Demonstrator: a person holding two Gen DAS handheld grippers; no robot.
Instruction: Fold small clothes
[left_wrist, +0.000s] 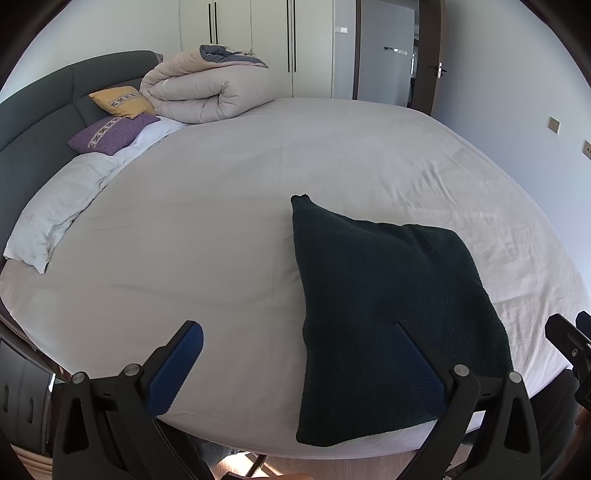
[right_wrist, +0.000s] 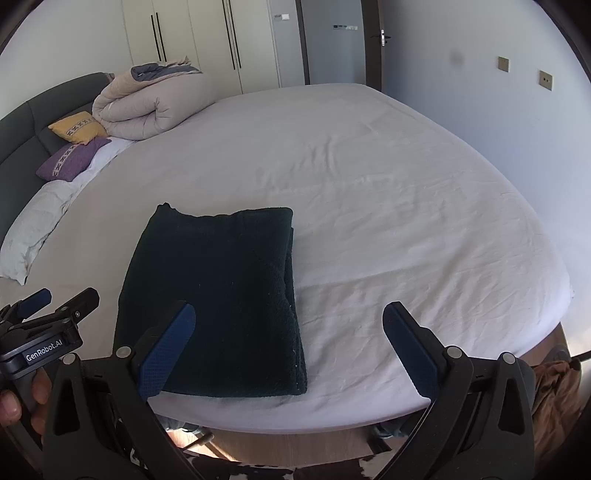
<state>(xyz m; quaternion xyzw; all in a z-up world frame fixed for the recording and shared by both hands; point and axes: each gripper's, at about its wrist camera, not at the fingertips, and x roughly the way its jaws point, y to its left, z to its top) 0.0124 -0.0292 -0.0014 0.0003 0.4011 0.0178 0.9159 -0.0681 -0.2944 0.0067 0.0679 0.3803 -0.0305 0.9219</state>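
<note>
A dark green knitted garment (left_wrist: 384, 314) (right_wrist: 218, 295) lies folded into a flat rectangle near the front edge of the bed (left_wrist: 221, 221) (right_wrist: 388, 221). My left gripper (left_wrist: 299, 354) is open above that edge, its right finger over the garment's near part and its left finger over bare sheet. My right gripper (right_wrist: 288, 339) is open too, with its left finger over the garment's near left corner and its right finger over the sheet. Nothing sits between either pair of fingers. The left gripper (right_wrist: 55, 299) also shows at the left edge of the right wrist view, held by a hand.
A rolled beige duvet (left_wrist: 207, 88) (right_wrist: 155, 99), a yellow cushion (left_wrist: 122, 101), a purple cushion (left_wrist: 110, 133) and a white pillow (left_wrist: 55, 210) lie by the dark headboard (left_wrist: 33, 129). Wardrobe doors and a room door stand behind. Brown cloth (right_wrist: 554, 391) sits below the bed's right corner.
</note>
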